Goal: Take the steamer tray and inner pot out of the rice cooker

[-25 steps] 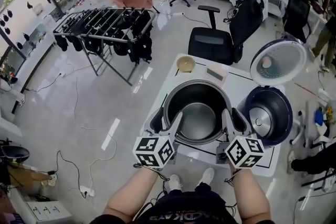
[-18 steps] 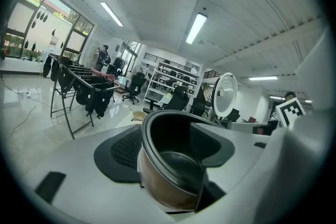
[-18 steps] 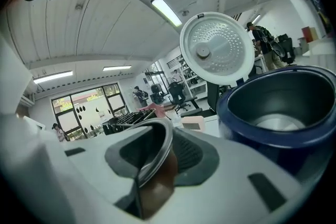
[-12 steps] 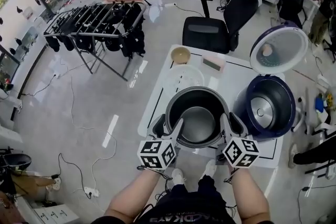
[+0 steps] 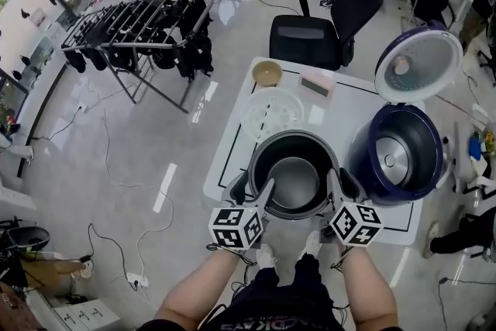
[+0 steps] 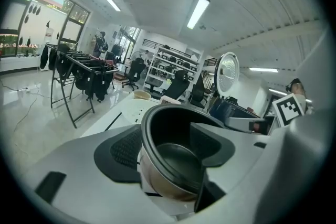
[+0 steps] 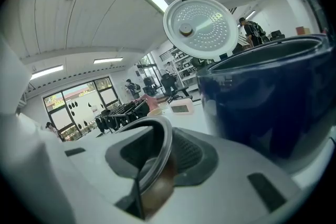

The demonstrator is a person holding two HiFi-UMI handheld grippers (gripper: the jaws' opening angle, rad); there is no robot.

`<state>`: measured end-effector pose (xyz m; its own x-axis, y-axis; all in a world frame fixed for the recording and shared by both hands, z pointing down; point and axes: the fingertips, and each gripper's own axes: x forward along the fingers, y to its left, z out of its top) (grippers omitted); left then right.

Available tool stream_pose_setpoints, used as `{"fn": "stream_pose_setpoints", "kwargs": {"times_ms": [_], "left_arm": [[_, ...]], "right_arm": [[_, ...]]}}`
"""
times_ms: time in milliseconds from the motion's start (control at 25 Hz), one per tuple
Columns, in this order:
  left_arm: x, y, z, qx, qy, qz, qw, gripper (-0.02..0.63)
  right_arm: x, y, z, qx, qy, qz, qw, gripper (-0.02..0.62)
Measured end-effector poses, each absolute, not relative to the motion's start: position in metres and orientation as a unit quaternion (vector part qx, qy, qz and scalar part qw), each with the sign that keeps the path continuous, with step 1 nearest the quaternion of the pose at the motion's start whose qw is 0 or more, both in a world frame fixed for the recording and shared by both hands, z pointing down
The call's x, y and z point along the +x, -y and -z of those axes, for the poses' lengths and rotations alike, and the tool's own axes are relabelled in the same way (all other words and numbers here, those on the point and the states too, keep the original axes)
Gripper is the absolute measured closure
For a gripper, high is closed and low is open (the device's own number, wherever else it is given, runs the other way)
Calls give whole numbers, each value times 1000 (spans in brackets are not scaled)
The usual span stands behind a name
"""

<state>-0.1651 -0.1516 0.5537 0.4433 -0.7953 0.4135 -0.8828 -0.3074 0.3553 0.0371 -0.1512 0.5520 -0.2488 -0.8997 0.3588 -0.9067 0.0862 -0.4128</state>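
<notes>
The dark metal inner pot (image 5: 293,182) hangs over the near part of the white table (image 5: 341,108); whether it rests on the table I cannot tell. My left gripper (image 5: 252,188) is shut on the pot's left rim, one pad outside the wall and one inside. My right gripper (image 5: 341,184) is shut on the right rim in the same way. The left gripper view shows the pot (image 6: 176,162) between the pads, and the right gripper view shows its rim (image 7: 164,150). The white steamer tray (image 5: 273,114) lies flat on the table behind the pot. The dark blue rice cooker (image 5: 397,155) stands at the right, lid (image 5: 418,66) raised.
A small tan bowl (image 5: 267,73) and a pinkish box (image 5: 316,82) sit at the table's far edge. A black office chair (image 5: 325,27) stands behind the table. A drying rack (image 5: 139,31) with dark clothes is at the far left on the floor.
Both grippers have sunk with the pot held between them. The steamer tray, earlier hidden under the pot, now shows behind it.
</notes>
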Motion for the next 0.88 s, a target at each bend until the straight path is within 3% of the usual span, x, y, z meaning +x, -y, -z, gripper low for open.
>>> {"fn": "stream_pose_setpoints", "kwargs": {"times_ms": [480,880], "left_arm": [[-164,152,-560,812,521,-86,248,324],[-167,151,-519,835,515,-72,179,370]], "right_arm": [[40,155,-566,612,743,-273,14,482],[27,147,-510,599,788,-141,33,500]]}}
